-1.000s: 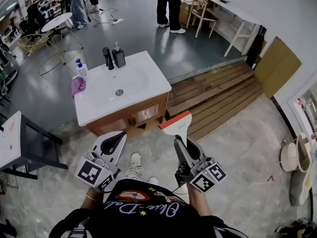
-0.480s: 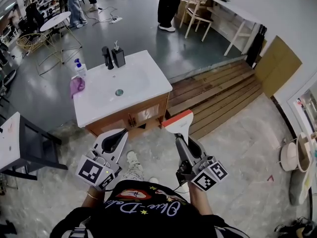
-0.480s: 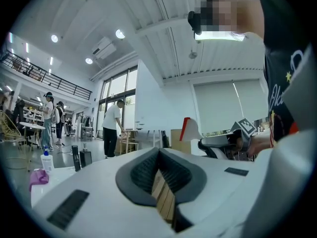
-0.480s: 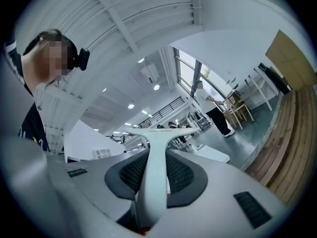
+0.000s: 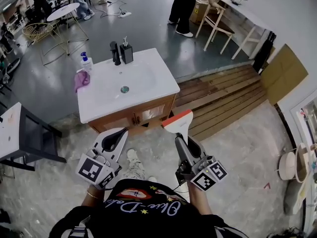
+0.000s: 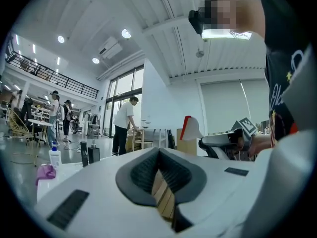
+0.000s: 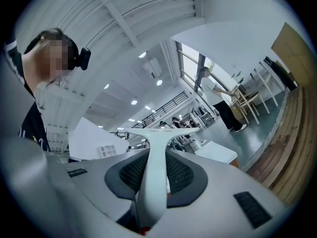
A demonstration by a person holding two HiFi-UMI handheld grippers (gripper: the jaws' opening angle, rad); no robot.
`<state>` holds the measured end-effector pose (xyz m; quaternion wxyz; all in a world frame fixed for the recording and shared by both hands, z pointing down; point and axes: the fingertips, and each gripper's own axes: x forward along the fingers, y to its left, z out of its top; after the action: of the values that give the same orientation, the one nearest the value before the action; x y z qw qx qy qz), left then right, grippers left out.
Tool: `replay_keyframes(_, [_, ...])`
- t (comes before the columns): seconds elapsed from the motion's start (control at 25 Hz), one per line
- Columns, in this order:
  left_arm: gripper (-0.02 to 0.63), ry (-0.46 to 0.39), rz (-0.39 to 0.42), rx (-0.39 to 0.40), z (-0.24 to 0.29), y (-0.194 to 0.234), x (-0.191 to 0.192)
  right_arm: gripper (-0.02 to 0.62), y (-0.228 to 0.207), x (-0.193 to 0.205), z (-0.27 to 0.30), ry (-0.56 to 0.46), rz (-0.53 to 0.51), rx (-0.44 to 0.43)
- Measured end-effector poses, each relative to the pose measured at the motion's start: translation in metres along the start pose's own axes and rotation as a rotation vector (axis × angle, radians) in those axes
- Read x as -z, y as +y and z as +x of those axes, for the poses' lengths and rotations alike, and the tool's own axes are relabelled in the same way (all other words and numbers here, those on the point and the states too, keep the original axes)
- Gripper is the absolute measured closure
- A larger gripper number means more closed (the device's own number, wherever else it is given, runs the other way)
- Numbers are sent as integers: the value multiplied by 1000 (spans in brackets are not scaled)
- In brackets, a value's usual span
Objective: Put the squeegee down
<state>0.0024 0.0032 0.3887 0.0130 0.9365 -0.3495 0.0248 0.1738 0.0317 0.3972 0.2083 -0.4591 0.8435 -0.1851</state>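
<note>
The right gripper (image 5: 181,144) was clamped on the white handle of the squeegee (image 5: 178,123), pads pressing it from both sides. The handle's lower end was buried between the jaws and could not be seen. The squeegee was held in the air, just toward 5 o'clock from the middle of the head view, its red-edged head up at 12 o'clock from the gripper. It sat off the front right corner of the vanity (image 5: 159,94), and how high it was above the floor could not be judged. In the right gripper view the head appeared edge-on, so the red strip was hidden.

The left gripper (image 5: 113,141), at 9 o'clock from the right one, had its tips closed together with nothing between them. Only wooden decking (image 5: 223,95) showed through the gap behind the pads.

On the vanity, a black tap (image 5: 115,53) and a soap dispenser (image 5: 127,51) stood at its 12 o'clock edge. A pink cloth (image 5: 81,79) lay at 9 o'clock.

A bystander (image 5: 185,6) at 12 o'clock was cut off by the frame above the waist. Both of the wearer's hands were largely covered by the marker cubes.
</note>
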Motion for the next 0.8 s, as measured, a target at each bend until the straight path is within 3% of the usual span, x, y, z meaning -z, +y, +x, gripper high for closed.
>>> replay_keyframes(0.8, [597,-3,-35,-29,34,45,2,483,-28,-6,48,38,-7,10])
